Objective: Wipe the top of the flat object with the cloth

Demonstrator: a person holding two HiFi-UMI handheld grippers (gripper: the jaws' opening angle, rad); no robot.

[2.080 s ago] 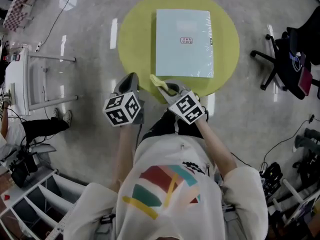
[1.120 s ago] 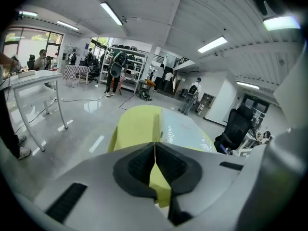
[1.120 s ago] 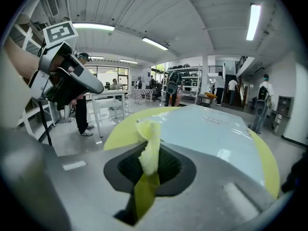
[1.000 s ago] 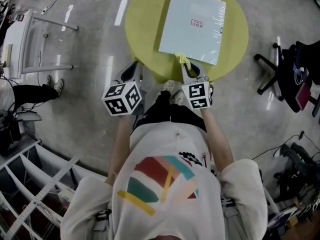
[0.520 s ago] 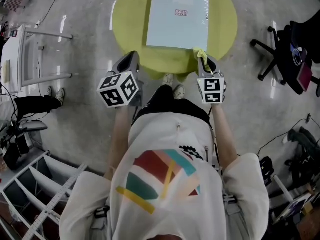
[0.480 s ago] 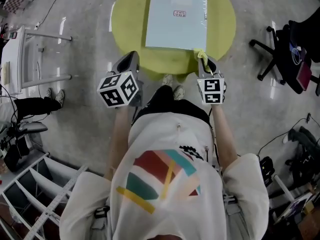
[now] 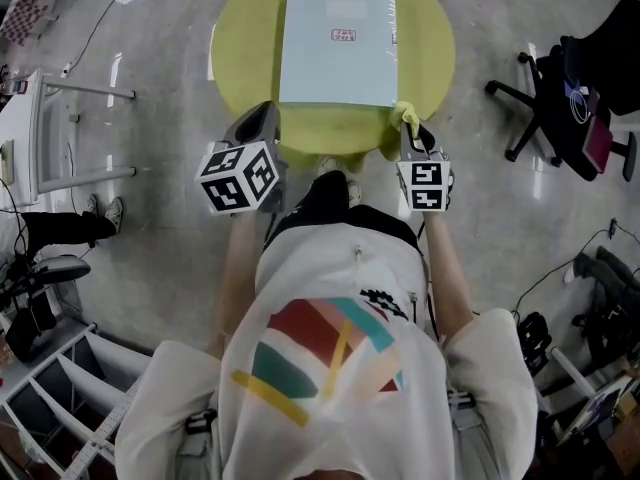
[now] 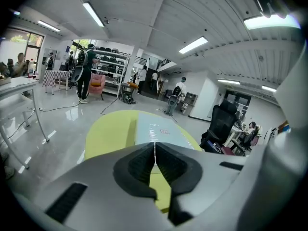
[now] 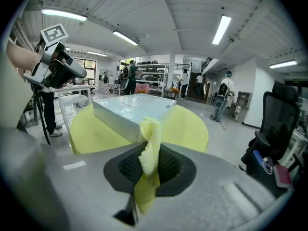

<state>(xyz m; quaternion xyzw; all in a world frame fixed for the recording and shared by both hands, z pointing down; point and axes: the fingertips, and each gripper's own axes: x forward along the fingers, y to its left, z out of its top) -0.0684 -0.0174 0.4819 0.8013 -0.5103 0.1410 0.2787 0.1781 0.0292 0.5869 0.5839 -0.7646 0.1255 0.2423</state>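
the round yellow-green table (image 7: 235,58) stands before you, and the flat pale-blue object (image 7: 337,43) lies across its middle. your left gripper (image 8: 155,154) hangs at the table's near left edge, its jaws pressed together on nothing. your right gripper (image 9: 150,165), just beside the object's near right corner, pinches the yellow cloth (image 9: 149,138).

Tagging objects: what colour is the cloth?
The cloth is pale yellow, clearest in the right gripper view.
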